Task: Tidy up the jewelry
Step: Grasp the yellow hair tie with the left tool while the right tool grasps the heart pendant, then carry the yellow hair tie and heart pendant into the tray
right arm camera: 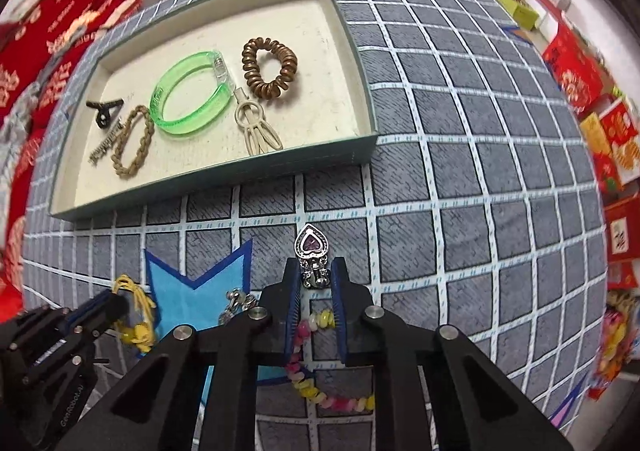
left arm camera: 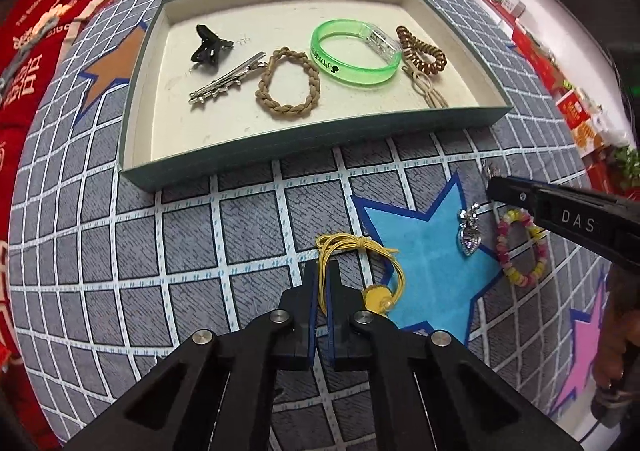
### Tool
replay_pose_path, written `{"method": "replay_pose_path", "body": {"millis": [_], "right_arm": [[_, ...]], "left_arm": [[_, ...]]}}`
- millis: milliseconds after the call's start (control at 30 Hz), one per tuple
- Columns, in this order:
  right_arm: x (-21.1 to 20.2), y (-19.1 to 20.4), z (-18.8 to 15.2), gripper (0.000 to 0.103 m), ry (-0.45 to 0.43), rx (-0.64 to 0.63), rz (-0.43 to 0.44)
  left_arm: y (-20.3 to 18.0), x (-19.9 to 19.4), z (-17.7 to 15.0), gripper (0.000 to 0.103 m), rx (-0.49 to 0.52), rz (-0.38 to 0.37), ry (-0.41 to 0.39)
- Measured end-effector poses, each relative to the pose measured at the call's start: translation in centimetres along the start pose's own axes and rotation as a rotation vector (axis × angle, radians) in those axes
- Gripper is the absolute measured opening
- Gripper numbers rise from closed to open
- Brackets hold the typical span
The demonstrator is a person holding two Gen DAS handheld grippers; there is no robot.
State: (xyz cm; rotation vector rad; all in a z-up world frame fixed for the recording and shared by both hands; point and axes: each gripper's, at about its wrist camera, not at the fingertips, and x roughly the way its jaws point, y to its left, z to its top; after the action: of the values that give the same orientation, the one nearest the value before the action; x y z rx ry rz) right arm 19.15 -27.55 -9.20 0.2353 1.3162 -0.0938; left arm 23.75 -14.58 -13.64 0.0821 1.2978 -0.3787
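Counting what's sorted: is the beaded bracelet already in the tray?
No, the beaded bracelet lies on the cloth outside the tray, near the right tool.

Both wrist cameras look steeply down, close, sharing the tray.

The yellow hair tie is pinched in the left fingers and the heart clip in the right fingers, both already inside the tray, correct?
Not inside the tray. The left wrist view shows the yellow hair tie and the right wrist view the heart clip on the checked cloth in front of it. The grips are as you said.
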Motion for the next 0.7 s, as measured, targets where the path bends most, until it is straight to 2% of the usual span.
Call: {"method": "replay_pose_path", "body": {"millis": [300, 500, 700], "right_arm": [[-2.3, -2.5, -2.1, 0.017, 0.003, 0.077, 0.099], [-3.5, -2.9, -3.5, 0.017, -0.003, 0.113, 0.135], [-5.1, -2.7, -3.4, 0.017, -0.016, 0.122, 0.158]], "left_arm": [[-0.1, -3.2, -1.1, 0.016, -0.01, -0.035, -0.044], [4.3, -8.1, -3.4, 0.016, -0.025, -0.055, -0.076], [6.4, -11.6, -2.9, 0.015, -0.039, -0.064, -0.12]]}}
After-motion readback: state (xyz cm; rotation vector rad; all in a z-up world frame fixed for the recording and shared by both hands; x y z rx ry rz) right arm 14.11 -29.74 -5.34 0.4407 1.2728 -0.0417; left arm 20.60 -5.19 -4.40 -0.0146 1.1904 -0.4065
